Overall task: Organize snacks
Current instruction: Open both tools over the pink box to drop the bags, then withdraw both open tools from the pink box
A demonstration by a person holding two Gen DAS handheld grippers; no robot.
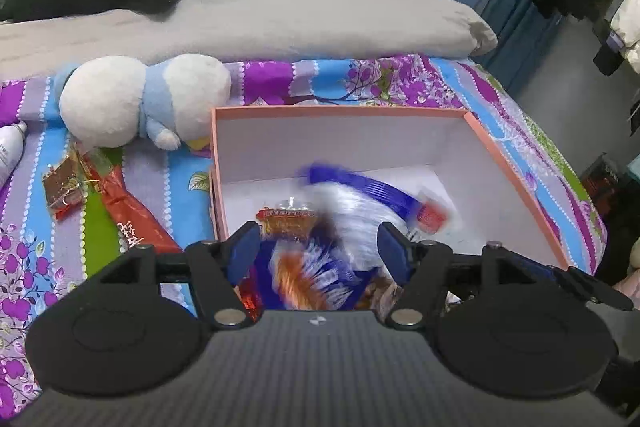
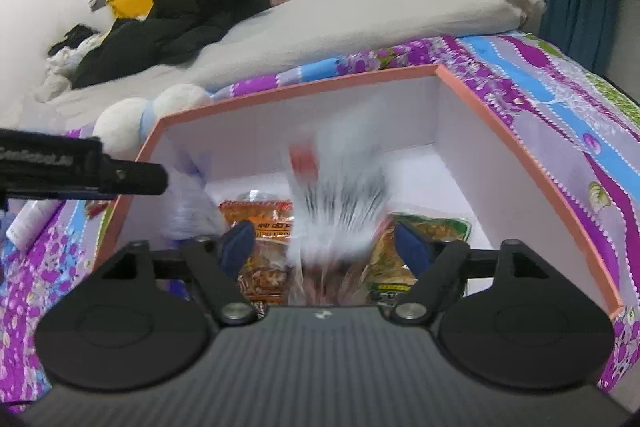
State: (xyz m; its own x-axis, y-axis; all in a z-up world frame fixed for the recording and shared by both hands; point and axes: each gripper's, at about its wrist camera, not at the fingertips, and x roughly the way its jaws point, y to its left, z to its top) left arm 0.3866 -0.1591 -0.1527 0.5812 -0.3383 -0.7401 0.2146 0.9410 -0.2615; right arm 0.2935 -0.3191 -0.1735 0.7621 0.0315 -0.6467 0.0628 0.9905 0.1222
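A pink-rimmed box (image 1: pixel 340 111) with white walls stands on the bed; it also shows in the right wrist view (image 2: pixel 296 87). My left gripper (image 1: pixel 318 247) is open above its near left part, with a blurred blue and white snack bag (image 1: pixel 352 203) falling between the fingers. An orange snack pack (image 1: pixel 286 221) lies inside. My right gripper (image 2: pixel 326 247) is open over the box, with a blurred white packet (image 2: pixel 336 195) dropping between its fingers. Orange (image 2: pixel 260 223) and green-yellow (image 2: pixel 424 239) packs lie beneath. The left gripper's arm (image 2: pixel 80 167) shows at the left.
Red snack wrappers (image 1: pixel 132 223) and a gold-red packet (image 1: pixel 66 187) lie on the patterned sheet (image 1: pixel 36 251) left of the box. A white and blue plush toy (image 1: pixel 144 99) sits beside the box's far left corner. A white bottle (image 1: pixel 10 151) lies at the far left. A grey duvet (image 1: pixel 280 15) is behind.
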